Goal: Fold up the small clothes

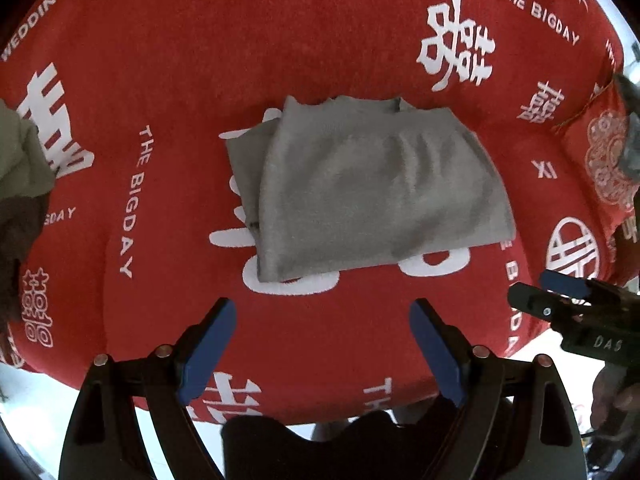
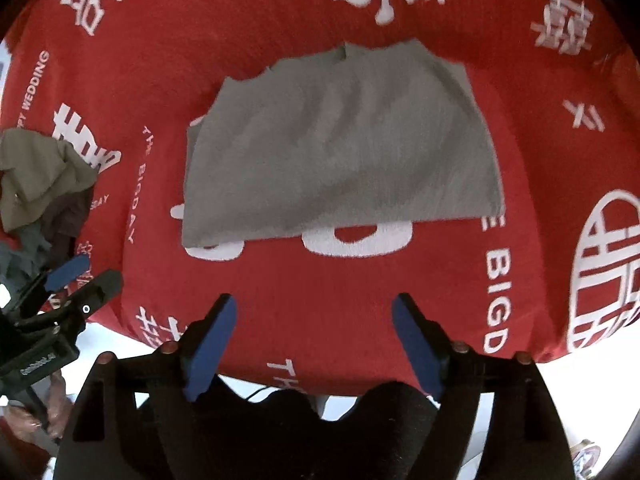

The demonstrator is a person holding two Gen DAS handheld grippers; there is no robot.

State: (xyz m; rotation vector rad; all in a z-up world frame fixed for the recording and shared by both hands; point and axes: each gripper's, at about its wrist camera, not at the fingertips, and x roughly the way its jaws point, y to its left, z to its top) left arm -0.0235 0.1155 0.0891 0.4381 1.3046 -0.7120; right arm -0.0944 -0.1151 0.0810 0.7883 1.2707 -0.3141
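A grey garment [image 1: 372,192] [image 2: 340,148] lies folded into a rough rectangle on the red bedspread [image 1: 320,40] [image 2: 280,20], with a lower layer sticking out on its left side. My left gripper [image 1: 322,312] hangs above the bedspread on the near side of the garment, open, with nothing between its blue pads [image 1: 208,344]. My right gripper [image 2: 314,308] also hovers near the garment's front edge, open and empty. Each gripper shows at the edge of the other's view: the right gripper [image 1: 540,288] at the right, the left gripper [image 2: 86,276] at the left.
A heap of olive and dark clothes [image 1: 20,168] [image 2: 40,176] sits at the left of the bedspread. A red patterned pillow [image 1: 600,152] lies at the right. The bed's near edge runs just below the grippers, with pale floor [image 2: 120,340] beyond. A hand [image 2: 44,412] holds the left gripper.
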